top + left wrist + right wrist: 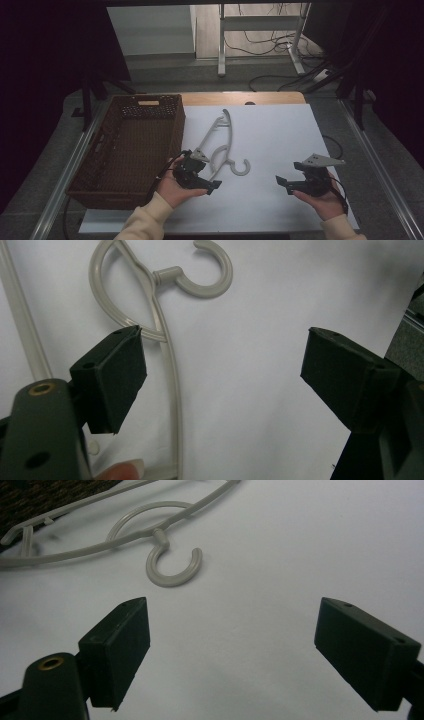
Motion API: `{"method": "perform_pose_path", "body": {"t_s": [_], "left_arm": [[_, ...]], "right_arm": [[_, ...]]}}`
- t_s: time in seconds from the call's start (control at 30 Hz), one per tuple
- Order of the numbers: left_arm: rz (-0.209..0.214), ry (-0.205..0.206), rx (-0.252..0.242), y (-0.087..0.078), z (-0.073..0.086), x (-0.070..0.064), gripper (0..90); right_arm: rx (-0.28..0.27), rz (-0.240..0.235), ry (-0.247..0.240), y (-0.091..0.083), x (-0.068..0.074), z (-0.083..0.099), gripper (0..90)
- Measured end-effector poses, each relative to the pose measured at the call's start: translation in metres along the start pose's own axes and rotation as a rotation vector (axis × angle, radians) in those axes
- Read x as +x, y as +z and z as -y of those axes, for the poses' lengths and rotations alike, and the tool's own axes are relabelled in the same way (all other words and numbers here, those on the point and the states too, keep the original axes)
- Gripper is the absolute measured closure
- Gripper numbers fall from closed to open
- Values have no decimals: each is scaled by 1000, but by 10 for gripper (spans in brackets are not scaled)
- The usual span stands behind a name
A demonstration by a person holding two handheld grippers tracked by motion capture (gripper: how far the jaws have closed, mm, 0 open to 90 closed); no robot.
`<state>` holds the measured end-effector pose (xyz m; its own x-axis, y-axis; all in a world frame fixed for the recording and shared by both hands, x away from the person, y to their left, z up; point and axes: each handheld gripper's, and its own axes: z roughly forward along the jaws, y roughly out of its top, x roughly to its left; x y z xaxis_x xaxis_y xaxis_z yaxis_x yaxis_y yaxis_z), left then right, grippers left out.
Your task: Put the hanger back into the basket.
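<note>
A pale plastic clothes hanger (220, 142) lies flat on the white table top (280, 135), its hook (241, 169) pointing toward the person. My left gripper (210, 177) hovers open over the hanger's near end. In the left gripper view the hanger's arm (167, 370) runs just beside the left jaw, the hook (210, 277) lies ahead, and nothing sits between the jaws of the left gripper (225, 370). My right gripper (289, 174) is held open over bare table to the right. In the right gripper view the hanger hook (172, 567) lies well ahead of the right gripper (232, 640).
A dark brown wicker basket (112, 172) stands on the left, its right wall next to the hanger. A wooden table edge (240, 98) shows behind the white sheet. Metal rails run along both sides; a stand and cables lie on the floor beyond.
</note>
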<state>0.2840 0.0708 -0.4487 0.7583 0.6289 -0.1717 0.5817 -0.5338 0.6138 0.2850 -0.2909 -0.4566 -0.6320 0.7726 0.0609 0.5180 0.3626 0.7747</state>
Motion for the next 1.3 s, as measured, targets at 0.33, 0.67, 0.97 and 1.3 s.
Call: {"method": "perform_pose_path", "body": {"t_s": [0.33,0.67,0.97,1.3], "left_arm": [[45,-30,25,15,-5,0,205],[9,-94,77,35,-5,9,218],[39,-158,116,46,-2,22,245],[37,-200,163,59,4,33,327]], "right_arm": [[3,-9,-2,2,2,0,149],[13,-10,-3,2,2,0,149],[19,-10,-7,4,2,1,149],[19,-10,-7,3,2,1,148]]}}
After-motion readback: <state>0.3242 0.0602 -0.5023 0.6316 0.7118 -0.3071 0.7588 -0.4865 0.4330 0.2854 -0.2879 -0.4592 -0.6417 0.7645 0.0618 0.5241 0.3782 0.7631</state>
